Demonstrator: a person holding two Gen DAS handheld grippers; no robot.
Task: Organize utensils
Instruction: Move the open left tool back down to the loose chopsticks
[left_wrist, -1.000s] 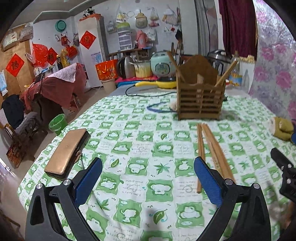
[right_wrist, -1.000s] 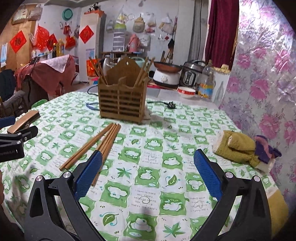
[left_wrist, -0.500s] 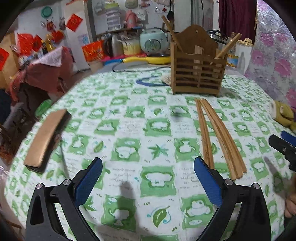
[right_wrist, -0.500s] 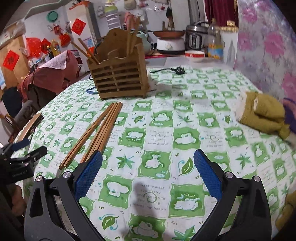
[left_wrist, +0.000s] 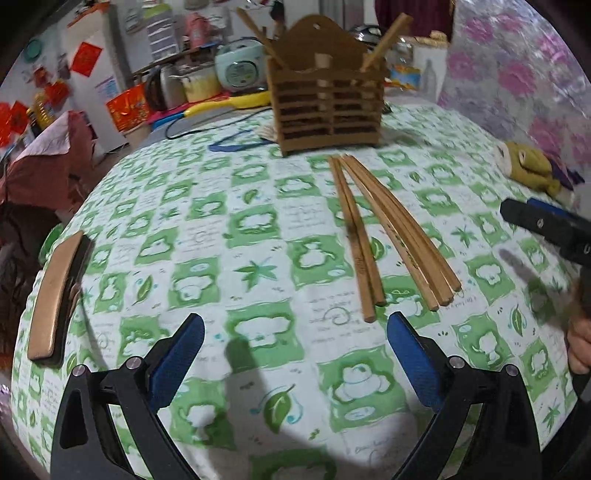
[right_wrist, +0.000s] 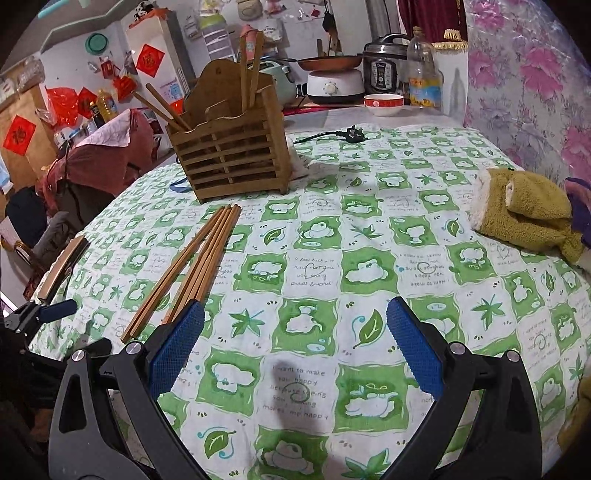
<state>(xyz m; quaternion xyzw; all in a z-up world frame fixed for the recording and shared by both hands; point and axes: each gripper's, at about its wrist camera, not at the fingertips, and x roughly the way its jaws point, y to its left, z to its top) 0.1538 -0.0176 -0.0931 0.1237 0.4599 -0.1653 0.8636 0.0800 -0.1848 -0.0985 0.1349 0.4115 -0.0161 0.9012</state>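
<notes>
- Since the earlier frames both cameras have dropped closer to the table; in the left wrist view the chopsticks (left_wrist: 388, 236) now lie nearer the lens, and the wooden holder (left_wrist: 327, 105) sits higher in view.
- Left gripper (left_wrist: 295, 354): black arms, blue ribbed pads (left_wrist: 177, 360), spread wide, clasping nothing, touching nothing. Chopstick butts lie just beyond its right pad, at about 1 o'clock.
- Right gripper (right_wrist: 295, 347): same build, jaws equally wide, empty. Near ends of the chopsticks run behind its left pad at 10 o'clock; whether they touch it is unclear.
- Chopsticks: a loose bundle of slim, square-ended, light brown wooden sticks, lying flat, fanned slightly, their far tips just short of the holder.
- Tablecloth (right_wrist: 332, 273): white fabric printed with green squares, leaves and small writing, over a round table.
- A flat brown case (left_wrist: 55, 295) rests at the table edge, 9 o'clock in the left view.
- A mustard plush cloth (right_wrist: 524, 214) lies at 2 o'clock in the right view.
- Holder: slatted wood box, two compartments, arched back with a hanging hole, at 12 o'clock; a few chopsticks stand leaning inside.
- Beyond: black plug (right_wrist: 354, 132), red-rimmed bowl (right_wrist: 383, 103), cookers, floral wall covering, red paper decorations.
</notes>
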